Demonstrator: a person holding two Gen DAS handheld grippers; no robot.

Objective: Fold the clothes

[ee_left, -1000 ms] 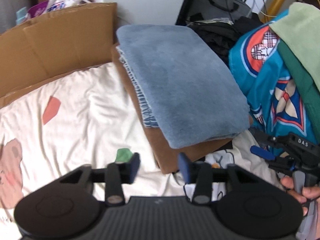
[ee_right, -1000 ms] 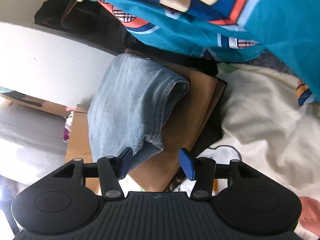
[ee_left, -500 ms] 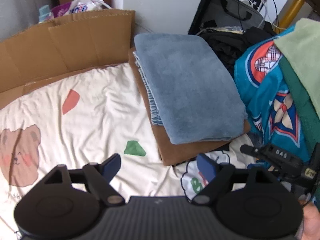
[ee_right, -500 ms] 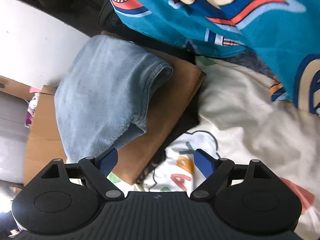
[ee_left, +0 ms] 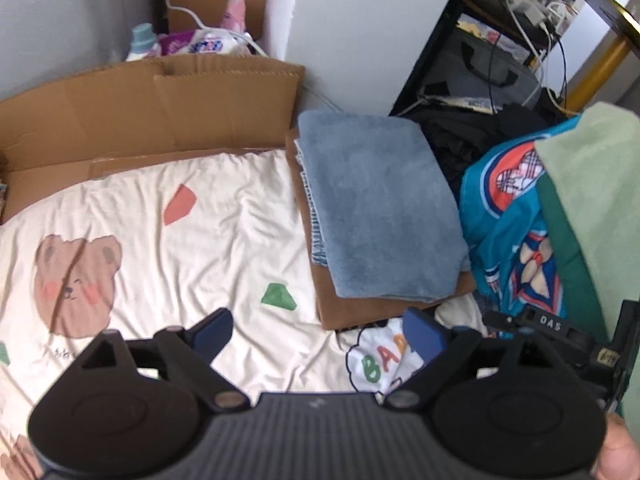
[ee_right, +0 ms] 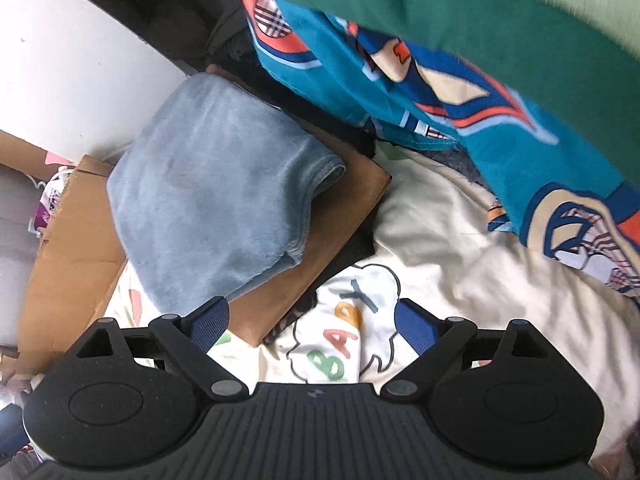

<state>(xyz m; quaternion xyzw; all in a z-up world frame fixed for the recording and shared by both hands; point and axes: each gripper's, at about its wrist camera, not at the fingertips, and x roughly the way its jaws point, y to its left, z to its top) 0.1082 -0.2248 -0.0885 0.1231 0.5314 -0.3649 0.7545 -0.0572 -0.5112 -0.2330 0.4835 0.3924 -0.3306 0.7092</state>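
A folded blue garment [ee_left: 380, 216] [ee_right: 212, 200] lies on top of a folded brown garment [ee_left: 352, 312] [ee_right: 312, 248], stacked on a cream printed bedsheet [ee_left: 160, 248] [ee_right: 460, 248]. My left gripper [ee_left: 320, 330] hovers above the sheet just in front of the stack, its jaws still opening, nothing between them. My right gripper [ee_right: 312, 320] hangs over the stack's corner and a "BABY" print, jaws opening too and holding nothing. An unfolded pile sits to the right: a teal patterned cloth [ee_left: 512, 232] [ee_right: 500, 120] under a green garment [ee_left: 592, 208] [ee_right: 480, 12].
Flattened cardboard [ee_left: 152, 104] lines the far edge of the bed, with bottles and packets [ee_left: 192, 40] behind it. A white wall panel [ee_right: 72, 72] and a dark shelf with cables and a black bag [ee_left: 492, 68] stand beyond the stack. The other gripper's body [ee_left: 560, 332] shows at right.
Both grippers have risen away from the folded stack and their jaws have spread much wider. The blue garment lies where it was, now smaller in both views.
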